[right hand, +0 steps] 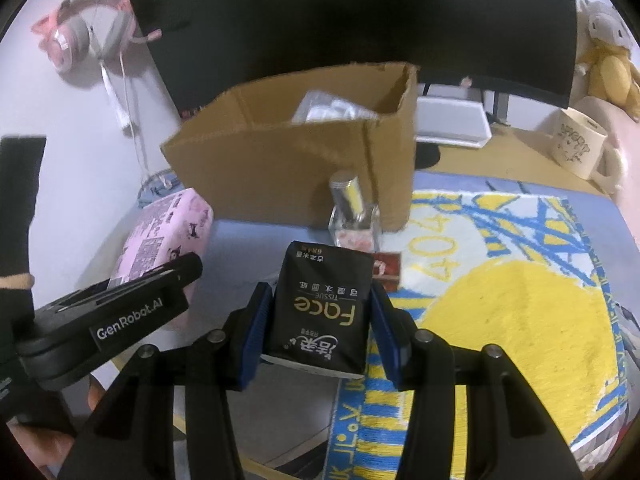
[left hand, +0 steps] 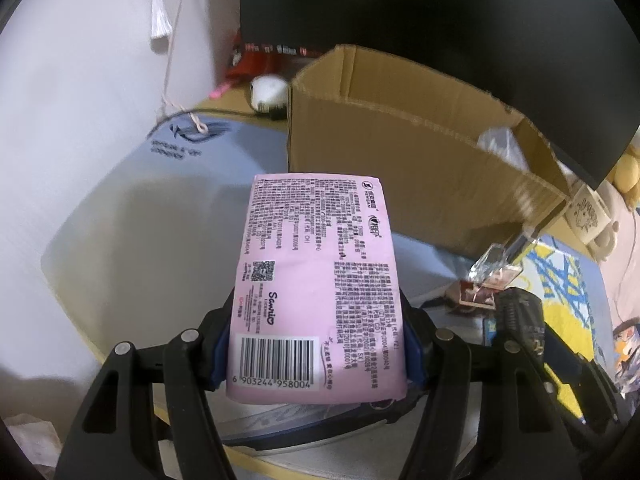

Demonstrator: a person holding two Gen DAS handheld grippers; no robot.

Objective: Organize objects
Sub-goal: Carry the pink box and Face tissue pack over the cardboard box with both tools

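left gripper (left hand: pixel 316 320) clamped on pink tissue pack (left hand: pixel 316 280), right gripper (right hand: pixel 316 320) on black face-tissue pack (right hand: pixel 320 316), both lifted short of open cardboard box (right hand: pixel 296 160), probably for dropping in.

The bottle (right hand: pixel 354 210) stands just before the cardboard box (right hand: pixel 296 160) — monitor (right hand: pixel 348 12) behind it.

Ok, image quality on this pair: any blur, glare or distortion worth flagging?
Left wrist: pink tissue pack sharp, its print readable; cardboard box edge and clear bottle smeared. Right wrist: black tissue pack crisp, glare on bottle cap. Both: strong fisheye curvature, dark vignetted corners, monitor nearly featureless black.
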